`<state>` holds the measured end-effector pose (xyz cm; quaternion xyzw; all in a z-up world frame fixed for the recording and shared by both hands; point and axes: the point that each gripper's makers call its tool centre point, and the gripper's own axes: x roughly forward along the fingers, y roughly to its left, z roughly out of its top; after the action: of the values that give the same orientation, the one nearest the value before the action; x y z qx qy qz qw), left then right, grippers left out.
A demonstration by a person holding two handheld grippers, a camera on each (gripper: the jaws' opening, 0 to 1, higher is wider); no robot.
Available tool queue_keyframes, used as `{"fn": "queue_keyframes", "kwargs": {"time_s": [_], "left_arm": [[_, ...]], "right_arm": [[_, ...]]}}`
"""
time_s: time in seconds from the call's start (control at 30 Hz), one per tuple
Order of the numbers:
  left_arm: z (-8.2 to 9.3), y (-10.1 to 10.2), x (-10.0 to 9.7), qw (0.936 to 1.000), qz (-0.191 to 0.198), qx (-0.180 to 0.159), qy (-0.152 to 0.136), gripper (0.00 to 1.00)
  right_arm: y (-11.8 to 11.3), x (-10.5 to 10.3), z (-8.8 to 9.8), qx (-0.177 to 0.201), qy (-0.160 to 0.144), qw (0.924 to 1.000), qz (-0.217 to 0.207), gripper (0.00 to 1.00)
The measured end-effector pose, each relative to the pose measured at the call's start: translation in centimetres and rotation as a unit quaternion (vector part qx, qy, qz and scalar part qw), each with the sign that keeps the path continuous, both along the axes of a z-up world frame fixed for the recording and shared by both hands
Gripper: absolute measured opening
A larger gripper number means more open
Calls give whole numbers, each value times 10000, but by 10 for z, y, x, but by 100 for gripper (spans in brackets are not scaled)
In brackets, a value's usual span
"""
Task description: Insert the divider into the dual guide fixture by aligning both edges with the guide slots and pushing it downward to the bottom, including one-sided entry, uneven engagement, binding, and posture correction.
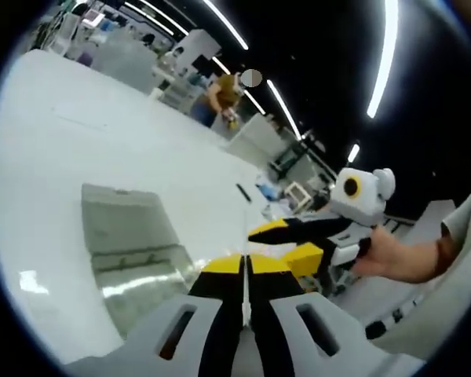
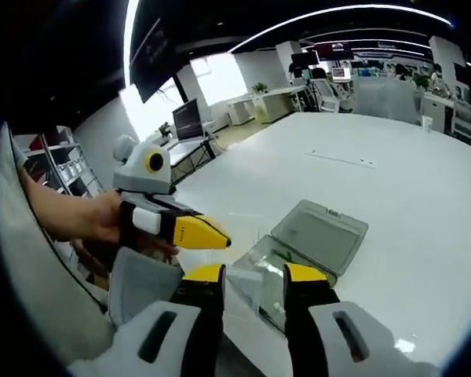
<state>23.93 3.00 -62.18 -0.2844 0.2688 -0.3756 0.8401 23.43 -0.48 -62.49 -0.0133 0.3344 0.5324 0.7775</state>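
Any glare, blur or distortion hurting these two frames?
Left gripper view: ceiling strip lights blown out, glare patches on the clear fixture, background soft, heavy fisheye curve. Right gripper view: window overexposed, clear fixture low contrast against the white table, edges bowed.

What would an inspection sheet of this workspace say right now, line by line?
Surface: white table, glossy, mostly bare.
Job's things: clear fixture with its grey lid open, lying flat; a clear divider seems to stand between the right claw's jaws.
Clutter: small dark item on the table.
Grippers: left claw shut; right claw open around the sheet, contact unclear.
Cables: nothing seen.
Surroundings: open office, desks, monitors, ceiling light strips.
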Motion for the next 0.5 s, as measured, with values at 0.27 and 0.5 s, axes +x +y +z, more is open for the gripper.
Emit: {"fn": "queue_keyframes", "kwargs": {"time_s": [0.27, 0.5], "left_arm": [[11, -3, -4, 9993, -334, -65, -174, 0], [23, -7, -8, 9970, -663, -131, -381, 0]], "right_arm": [[-2, -5, 7, 222, 80, 9978, 613, 22], [-2, -15, 12, 545, 305, 9912, 1166, 21]]}}
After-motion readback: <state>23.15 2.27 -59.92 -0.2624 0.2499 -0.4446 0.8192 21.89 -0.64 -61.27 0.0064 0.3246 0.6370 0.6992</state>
